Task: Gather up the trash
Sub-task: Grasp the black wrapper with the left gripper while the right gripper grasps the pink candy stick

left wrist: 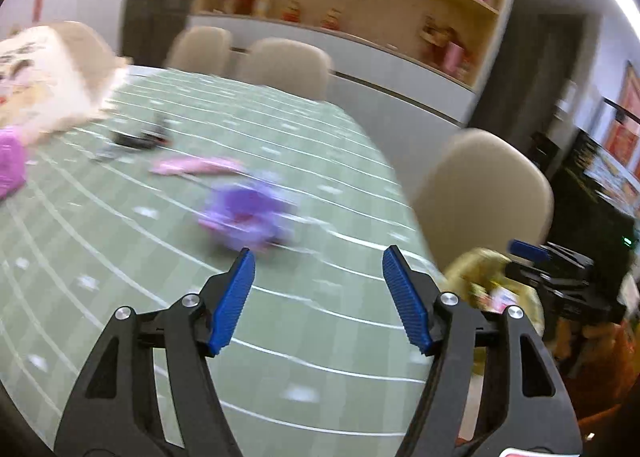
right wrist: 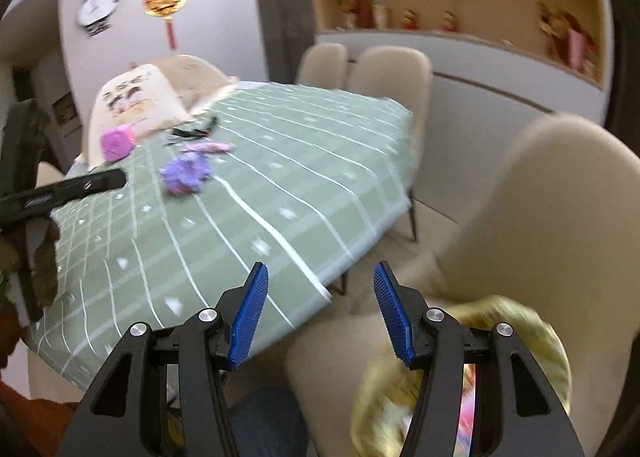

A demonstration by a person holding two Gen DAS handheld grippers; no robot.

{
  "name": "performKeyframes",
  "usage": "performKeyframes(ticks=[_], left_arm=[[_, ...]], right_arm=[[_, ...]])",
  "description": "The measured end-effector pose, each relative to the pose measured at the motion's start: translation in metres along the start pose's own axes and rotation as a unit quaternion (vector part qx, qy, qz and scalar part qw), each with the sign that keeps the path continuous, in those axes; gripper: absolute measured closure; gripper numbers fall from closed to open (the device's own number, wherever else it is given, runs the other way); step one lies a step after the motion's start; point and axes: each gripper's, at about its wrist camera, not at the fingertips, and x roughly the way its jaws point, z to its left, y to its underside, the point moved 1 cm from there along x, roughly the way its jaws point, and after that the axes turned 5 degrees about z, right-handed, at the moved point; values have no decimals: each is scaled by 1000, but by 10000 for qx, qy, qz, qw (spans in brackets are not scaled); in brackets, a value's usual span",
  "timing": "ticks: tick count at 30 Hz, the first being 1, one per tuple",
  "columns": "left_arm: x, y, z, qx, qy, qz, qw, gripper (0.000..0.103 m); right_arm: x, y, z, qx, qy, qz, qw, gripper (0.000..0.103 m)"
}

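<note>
Trash bag (right wrist: 520,321) under right tongs (right wrist: 320,313): holds wrappers. Ahead of left tongs (left wrist: 318,297): purple wad (left wrist: 244,213), pink wrapper (left wrist: 196,167) uncollected on bench (left wrist: 120,257). Both tongs released, empty.

Motion-blurred purple wrapper (left wrist: 246,215); yellow bag (right wrist: 520,321) behind gripper (right wrist: 320,313).

Green tablecloth (left wrist: 120,257) bare across lower left of the left wrist view; open passage there. Mid-frame obstacles: crumpled purple wrapper (left wrist: 248,213), pink wrapper (left wrist: 196,168), dark items (left wrist: 140,135). Beige chair (left wrist: 484,193) crowds the right edge; cloth bag (left wrist: 44,73) blocks upper left.
</note>
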Motion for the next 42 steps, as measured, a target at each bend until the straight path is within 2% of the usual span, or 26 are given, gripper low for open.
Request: performKeyframes(ticks=[2,5,9,12,15,17,20,25,29,30,34,35,36,39,42], left_arm=[[-1,-14,34,-86,-269,-158,9995,40],[2,-37,70,-22,-276,-383,9989,40],[27,-70,105,524,-478,-337,9969,40],[60,-94,126,873,-661,-91,9940,40],[94,-122,148,1045,-706,251,9917,40],[107,-130,157,1165,-740,382,9897,40],[135,-140,175,1327,-734,799,9852,41],[168,-135,192,1261,-605,1423,9799,47],[171,-130,188,1126,-468,1454,9818,70],[169,-127,186,1068,-503,1430,9827,71],[147,-109,182,624,-613,1473,9852,74],[139,-103,183,449,-667,1486,9856,76],[126,-93,184,241,-802,1497,9852,83],[95,-68,184,-142,-1077,1494,9828,84],[76,-48,180,-286,-1065,1495,9826,83]], right_arm=[[13,-14,12,-195,-68,-9,9998,51],[35,-39,19,-317,-142,-44,9994,51],[70,-82,15,-327,-195,-85,9992,51],[98,-110,13,-362,-228,14,9991,51],[126,-138,13,-377,-574,137,9975,51],[146,-155,14,-461,-694,210,9963,51],[173,-172,19,-634,-828,322,9940,51],[206,-192,29,-887,-1269,501,9867,51],[226,-206,51,-1299,-1608,611,9765,51],[228,-207,56,-1372,-1712,637,9736,51],[244,-213,88,-1734,-2313,907,9530,51],[246,-214,94,-1808,-2390,966,9491,51],[251,-214,102,-1930,-2475,1060,9435,51],[267,-211,128,-2334,-2505,1266,9310,51],[278,-211,150,-2612,-2560,1344,9209,51]])
